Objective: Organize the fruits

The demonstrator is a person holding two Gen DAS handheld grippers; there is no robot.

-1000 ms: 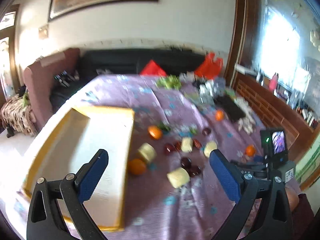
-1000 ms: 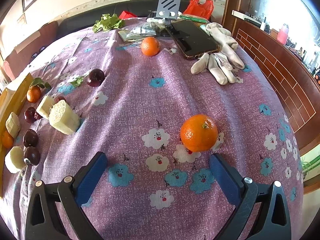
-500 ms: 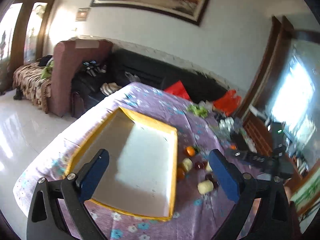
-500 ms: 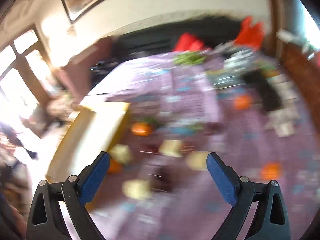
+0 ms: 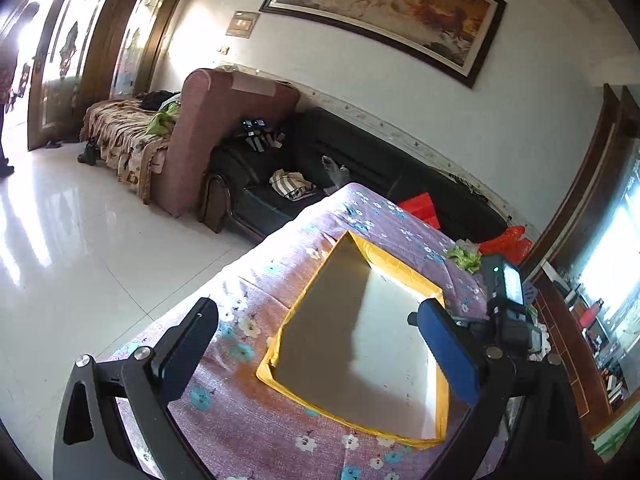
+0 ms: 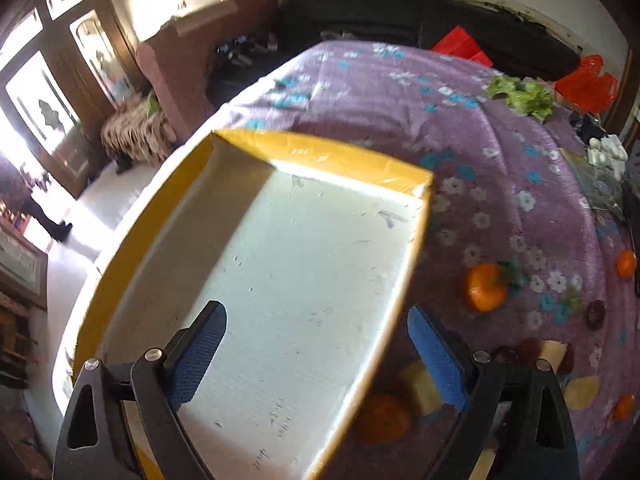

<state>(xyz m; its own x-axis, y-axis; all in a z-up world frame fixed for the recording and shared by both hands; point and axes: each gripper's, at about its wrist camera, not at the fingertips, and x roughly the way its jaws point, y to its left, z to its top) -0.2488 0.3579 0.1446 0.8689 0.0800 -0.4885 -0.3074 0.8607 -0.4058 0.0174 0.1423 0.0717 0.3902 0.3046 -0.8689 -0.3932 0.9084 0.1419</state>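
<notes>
White tiled floor (image 5: pixel 72 240) and a black leather sofa (image 5: pixel 360 164) fill the background behind my work surface, a table draped in a purple cloth printed with white and blue flowers (image 6: pixel 400 92). On that cloth sits a shallow rectangular tray with yellow walls and a white floor (image 6: pixel 324 154), and I see nothing lying inside it in either view.

My left gripper (image 5: pixel 320 348) hangs above the near corner of the tray with its blue-padded fingers spread wide and nothing between them. Past its right finger I can see the body of the other handheld gripper with a small lit screen (image 5: pixel 510 284).

My right gripper (image 6: pixel 318 348) hovers over the tray's right wall, its jaws likewise wide apart and holding nothing; the left finger is over the white floor, the right finger over the cloth outside.

All the fruit lies on the cloth to the right of the tray. A round orange mandarin with green leaves (image 6: pixel 485 286) rests well clear of the wall, and another mandarin (image 6: pixel 383 418), blurred, sits just beside the wall. Near them are pale yellow cut chunks (image 6: pixel 552 352) and dark red plums (image 6: pixel 595 314). Farther back lies a bunch of green lettuce (image 6: pixel 522 96).
</notes>
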